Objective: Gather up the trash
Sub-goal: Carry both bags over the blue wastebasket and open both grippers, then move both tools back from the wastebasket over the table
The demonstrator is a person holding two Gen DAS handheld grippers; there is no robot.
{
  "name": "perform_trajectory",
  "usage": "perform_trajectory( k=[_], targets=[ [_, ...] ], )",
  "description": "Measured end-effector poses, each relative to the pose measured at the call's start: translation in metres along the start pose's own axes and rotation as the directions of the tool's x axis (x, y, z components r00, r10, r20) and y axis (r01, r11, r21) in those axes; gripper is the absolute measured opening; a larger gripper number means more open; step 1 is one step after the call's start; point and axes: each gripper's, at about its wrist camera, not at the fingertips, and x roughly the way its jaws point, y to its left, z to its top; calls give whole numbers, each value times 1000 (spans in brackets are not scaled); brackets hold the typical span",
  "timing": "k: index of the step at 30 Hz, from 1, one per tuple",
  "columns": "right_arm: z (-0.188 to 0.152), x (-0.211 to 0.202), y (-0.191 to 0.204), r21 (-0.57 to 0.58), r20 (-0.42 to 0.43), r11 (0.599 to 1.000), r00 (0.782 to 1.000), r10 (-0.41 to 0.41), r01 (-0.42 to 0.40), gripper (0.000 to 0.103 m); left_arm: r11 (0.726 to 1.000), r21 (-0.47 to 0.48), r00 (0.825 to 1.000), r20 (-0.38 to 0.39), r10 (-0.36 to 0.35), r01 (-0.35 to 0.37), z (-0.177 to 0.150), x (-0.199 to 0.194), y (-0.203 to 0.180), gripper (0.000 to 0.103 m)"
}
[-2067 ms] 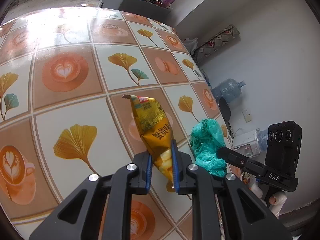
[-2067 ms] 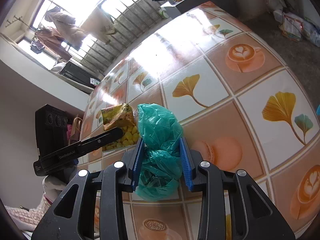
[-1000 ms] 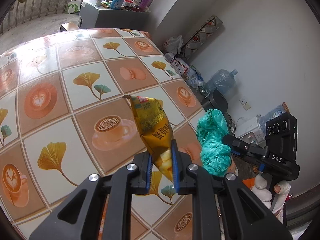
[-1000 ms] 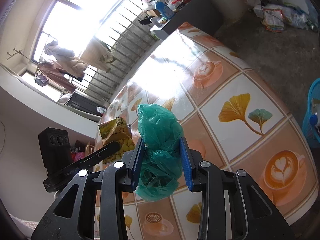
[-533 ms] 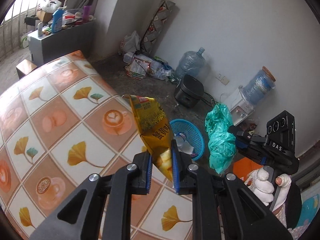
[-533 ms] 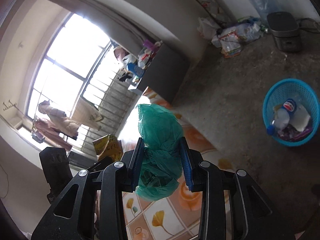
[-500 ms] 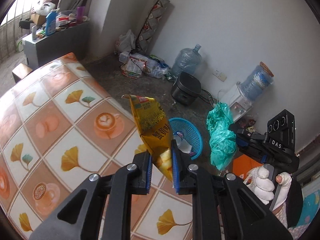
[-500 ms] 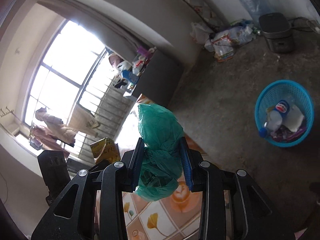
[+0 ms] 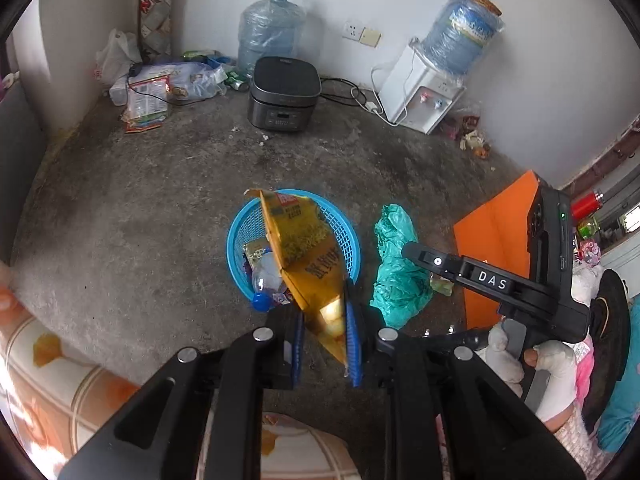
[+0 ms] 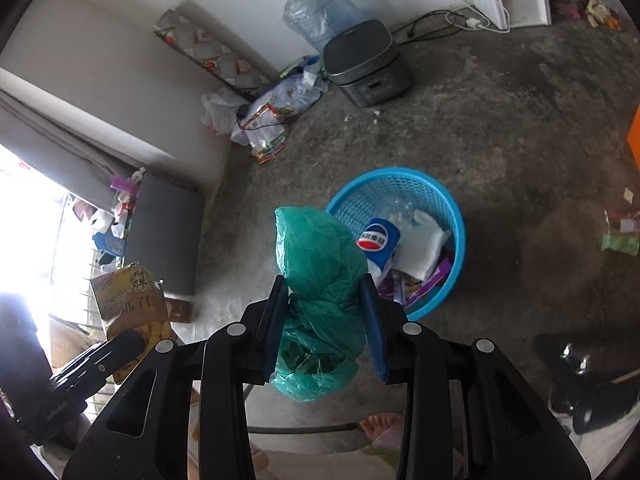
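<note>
Trash hung above the blue basket (image 9: 240, 236): your left gripper (image 9: 322, 340) pinched the yellow snack bag (image 9: 308, 256), and your right gripper's (image 10: 326, 328) jaws were opening around the green plastic bag (image 10: 320, 264), ready to drop.

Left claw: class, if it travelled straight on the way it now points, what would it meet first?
Probably the blue basket on the floor. The left claw, holding the yellow snack bag, points down at it with nothing else visibly between, though depth is hard to judge.
</note>
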Motion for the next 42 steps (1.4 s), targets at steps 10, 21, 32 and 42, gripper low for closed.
perform_trajectory(
  k=[10,21,32,42],
  targets=[
    [29,63,-57,136,-22,984,994,-111,113,58,992,-94,993,-74,-93,86,50,100,3,53],
    [10,21,-31,70,72,993,993,-95,90,58,994,-41,994,58,-95,97,27,31,-1,60],
    [-20,-54,80,-295,211,956,975,65,0,68,984,-159,923,360,134,-81,-57,-148,9,97],
    [-85,-110,167,-603,227,797,950,213,-34,77,785,-483,770,299,564,-387,-169,-234,17,98]
  ],
)
